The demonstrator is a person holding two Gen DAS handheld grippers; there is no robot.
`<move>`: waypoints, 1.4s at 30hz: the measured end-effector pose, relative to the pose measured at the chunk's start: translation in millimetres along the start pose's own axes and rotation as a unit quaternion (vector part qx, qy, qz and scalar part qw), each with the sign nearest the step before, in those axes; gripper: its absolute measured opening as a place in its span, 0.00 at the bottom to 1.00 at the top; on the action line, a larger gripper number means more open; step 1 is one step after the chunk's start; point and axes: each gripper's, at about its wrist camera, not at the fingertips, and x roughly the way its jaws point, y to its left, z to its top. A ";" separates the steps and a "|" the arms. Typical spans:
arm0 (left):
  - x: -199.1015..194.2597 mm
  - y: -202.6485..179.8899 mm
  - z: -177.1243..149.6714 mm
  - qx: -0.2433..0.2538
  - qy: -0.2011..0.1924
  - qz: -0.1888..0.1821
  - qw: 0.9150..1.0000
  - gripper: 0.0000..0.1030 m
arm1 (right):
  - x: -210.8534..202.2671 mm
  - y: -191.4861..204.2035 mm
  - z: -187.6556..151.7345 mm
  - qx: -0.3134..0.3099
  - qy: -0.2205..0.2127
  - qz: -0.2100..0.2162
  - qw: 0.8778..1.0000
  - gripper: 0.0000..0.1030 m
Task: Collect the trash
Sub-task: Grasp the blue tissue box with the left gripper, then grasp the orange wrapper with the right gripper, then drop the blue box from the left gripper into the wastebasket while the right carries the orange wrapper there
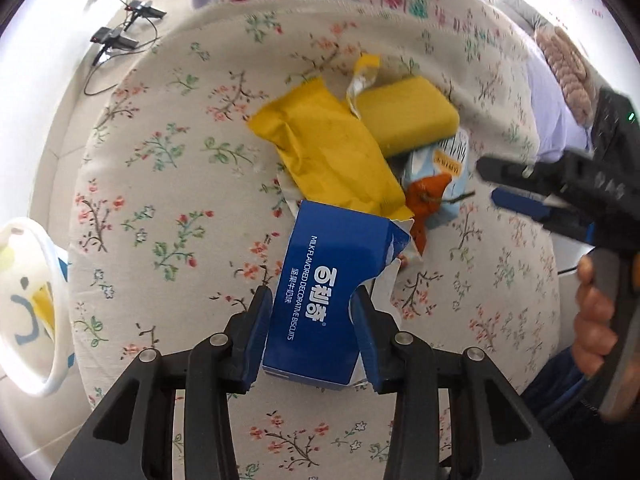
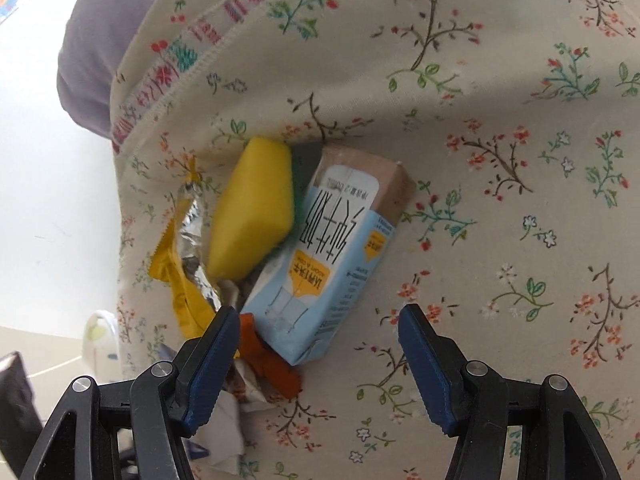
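Observation:
A pile of trash lies on a floral cloth (image 1: 172,184). In the left wrist view my left gripper (image 1: 311,294) is shut on a torn blue biscuit box (image 1: 328,256), its pads pressing both sides. Beyond it lie a yellow wrapper (image 1: 332,152), a yellow sponge (image 1: 408,116), a light blue milk carton (image 1: 444,168) and an orange scrap (image 1: 428,196). My right gripper (image 2: 319,312) stands open over the near end of the milk carton (image 2: 320,256), with the pads clear of it. The sponge (image 2: 256,208) and wrapper (image 2: 184,280) lie to its left.
A white bin with a duck picture (image 1: 28,308) stands on the floor left of the cloth. Black cables and clips (image 1: 116,36) lie on the floor at the far left. A hand (image 1: 596,316) holds the right gripper (image 1: 504,188). Crumpled white paper (image 2: 224,420) lies under its left finger.

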 end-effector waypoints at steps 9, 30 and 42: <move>-29.7 18.3 -1.6 -0.035 -0.030 -0.022 0.999 0.42 | 5.5 38.4 -8.3 -0.059 -0.036 0.005 0.998 0.68; -53.3 57.8 -5.0 -0.084 -0.054 -0.024 0.995 0.42 | 41.4 114.1 -40.8 -0.284 -0.046 -0.095 0.953 0.04; -61.8 73.3 -7.1 -0.102 -0.063 -0.027 0.992 0.42 | -15.8 117.0 -36.3 -0.271 -0.103 -0.045 0.956 0.02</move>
